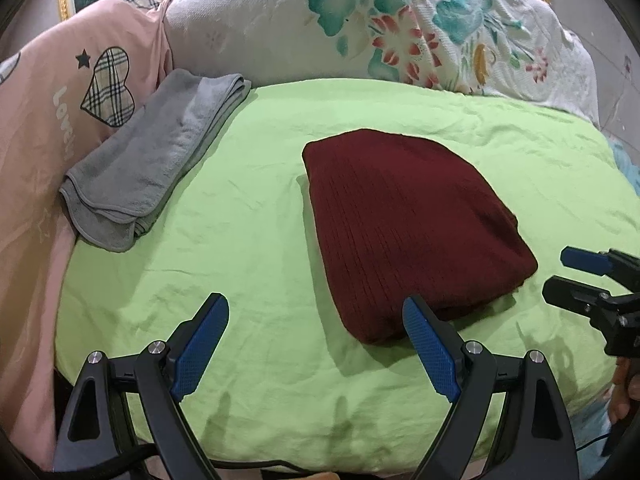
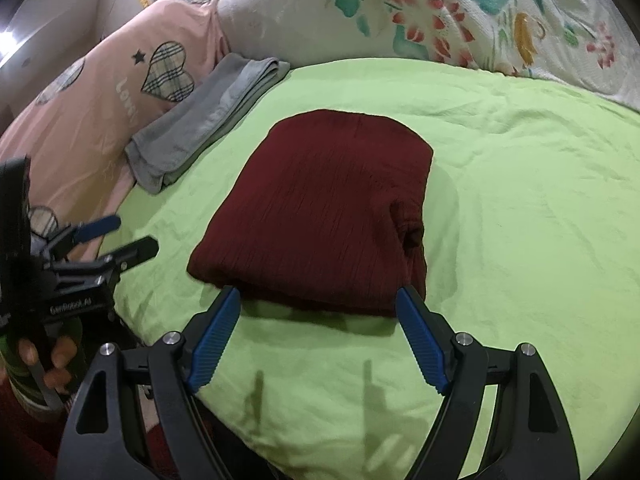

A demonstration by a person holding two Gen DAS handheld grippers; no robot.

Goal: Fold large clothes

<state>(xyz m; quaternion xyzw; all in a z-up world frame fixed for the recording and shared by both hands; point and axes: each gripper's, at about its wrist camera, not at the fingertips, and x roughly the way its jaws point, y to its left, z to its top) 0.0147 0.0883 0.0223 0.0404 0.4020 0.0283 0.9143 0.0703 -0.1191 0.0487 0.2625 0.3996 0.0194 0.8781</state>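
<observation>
A dark red ribbed sweater (image 1: pixel 412 224) lies folded into a compact rectangle on the green bedsheet (image 1: pixel 248 216). It also shows in the right wrist view (image 2: pixel 320 208). My left gripper (image 1: pixel 316 312) is open and empty, just in front of the sweater's near left corner. My right gripper (image 2: pixel 318 300) is open and empty, its fingertips at the sweater's near edge. The right gripper also shows at the right edge of the left wrist view (image 1: pixel 560 276). The left gripper shows at the left of the right wrist view (image 2: pixel 132 236).
A folded grey towel (image 1: pixel 148 160) lies at the left of the bed against a pink pillow (image 1: pixel 48 112). A floral quilt (image 1: pixel 380 24) is bunched along the back. The bed's near edge is just under the grippers.
</observation>
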